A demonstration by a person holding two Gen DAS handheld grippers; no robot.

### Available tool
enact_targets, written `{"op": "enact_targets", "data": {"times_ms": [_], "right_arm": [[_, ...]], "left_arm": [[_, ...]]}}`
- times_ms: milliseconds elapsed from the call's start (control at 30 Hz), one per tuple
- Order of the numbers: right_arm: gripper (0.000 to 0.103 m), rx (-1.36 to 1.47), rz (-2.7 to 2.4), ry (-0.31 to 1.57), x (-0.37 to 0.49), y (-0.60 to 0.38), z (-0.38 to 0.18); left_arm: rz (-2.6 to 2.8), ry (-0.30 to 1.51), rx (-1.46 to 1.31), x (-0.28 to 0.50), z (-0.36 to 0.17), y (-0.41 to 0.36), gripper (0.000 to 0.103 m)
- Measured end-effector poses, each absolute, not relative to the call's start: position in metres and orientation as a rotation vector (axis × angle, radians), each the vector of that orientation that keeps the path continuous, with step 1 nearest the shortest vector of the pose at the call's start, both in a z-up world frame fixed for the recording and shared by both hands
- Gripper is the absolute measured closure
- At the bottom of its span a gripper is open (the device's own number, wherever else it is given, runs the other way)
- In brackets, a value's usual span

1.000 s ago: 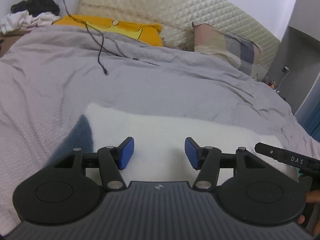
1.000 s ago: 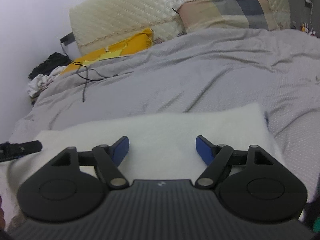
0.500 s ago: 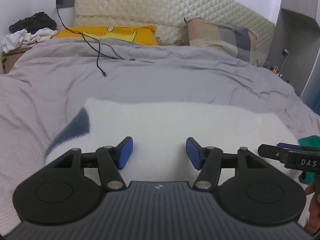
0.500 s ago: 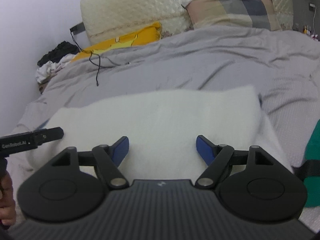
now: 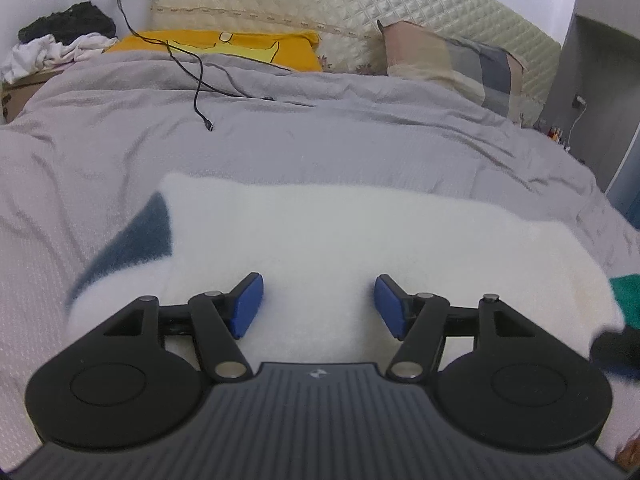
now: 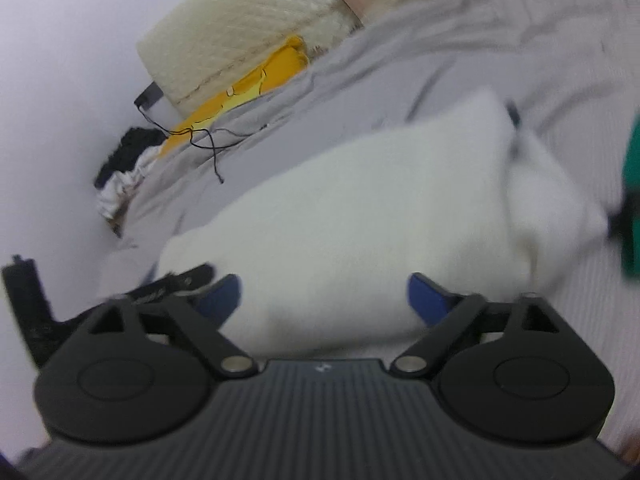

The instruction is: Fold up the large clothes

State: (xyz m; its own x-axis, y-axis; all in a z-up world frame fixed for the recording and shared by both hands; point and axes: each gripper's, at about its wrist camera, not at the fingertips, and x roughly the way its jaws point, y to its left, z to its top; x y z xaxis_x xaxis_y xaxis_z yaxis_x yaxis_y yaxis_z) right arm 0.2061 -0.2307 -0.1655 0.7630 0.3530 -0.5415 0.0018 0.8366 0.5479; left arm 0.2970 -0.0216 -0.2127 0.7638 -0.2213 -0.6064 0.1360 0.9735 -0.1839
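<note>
Left wrist view showed the white fleecy garment [image 5: 320,240] lying as a broad, flat slab across the near part of the grey bedspread [image 5: 320,140], with a dark blue patch [image 5: 132,240] showing at its left end. Its far edge ran fairly straight, so it looked already folded over at least once; I judged the fold partly done, with a further halving or a tidy-up of the ends left. In the right wrist view, which was tilted and smeared by motion, the right end of the garment [image 6: 552,200] looked bunched into a loose lobe, so that end probably still needed smoothing.

The left gripper [image 5: 318,304] hung just over the garment's near edge with its blue pads wide apart and nothing between them. The right gripper [image 6: 324,296] was likewise spread wide and empty, above the near edge of the white cloth.

A green cloth [image 5: 628,296] lay at the garment's right end; whether they touched I could not tell. Farther off, a black cable [image 5: 198,92] trailed across the bedspread from a yellow pillow [image 5: 224,46], a patchwork pillow [image 5: 452,64] leaned on the quilted headboard [image 5: 360,4], and a heap of dark and white clothes [image 5: 60,40] sat at the far left. No basket or bin was visible.
</note>
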Motion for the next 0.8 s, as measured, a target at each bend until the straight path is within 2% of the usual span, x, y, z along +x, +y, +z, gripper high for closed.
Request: {"op": "enact_targets", "data": {"times_ms": [300,467,500,633,800], "right_arm": [[0.0,1.018,0.126,0.742,0.222,-0.28,-0.217],[0.0,1.21,0.136,0.683,0.236,-0.297,-0.237],[0.0,1.228,0.151,0.66,0.238,-0.298,-0.235],[0.0,1.323,0.242,0.559,0.236,-0.306,-0.231],[0.0,1.373,0.296,0.51,0.234,-0.311,-0.229]], "left_arm": [[-0.229,0.636,-0.286,0.274,-0.19,-0.006,0.03],[-0.319,0.636,-0.381,0.247,-0.18,-0.013,0.023],[-0.337,0.642,-0.39,0.243,-0.181,-0.017,0.02],[-0.462,0.749,-0.591,0.241,-0.2,-0.024,0.014],[-0.503,0.922,-0.944,0.262,-0.254,-0.02,0.012]]}}
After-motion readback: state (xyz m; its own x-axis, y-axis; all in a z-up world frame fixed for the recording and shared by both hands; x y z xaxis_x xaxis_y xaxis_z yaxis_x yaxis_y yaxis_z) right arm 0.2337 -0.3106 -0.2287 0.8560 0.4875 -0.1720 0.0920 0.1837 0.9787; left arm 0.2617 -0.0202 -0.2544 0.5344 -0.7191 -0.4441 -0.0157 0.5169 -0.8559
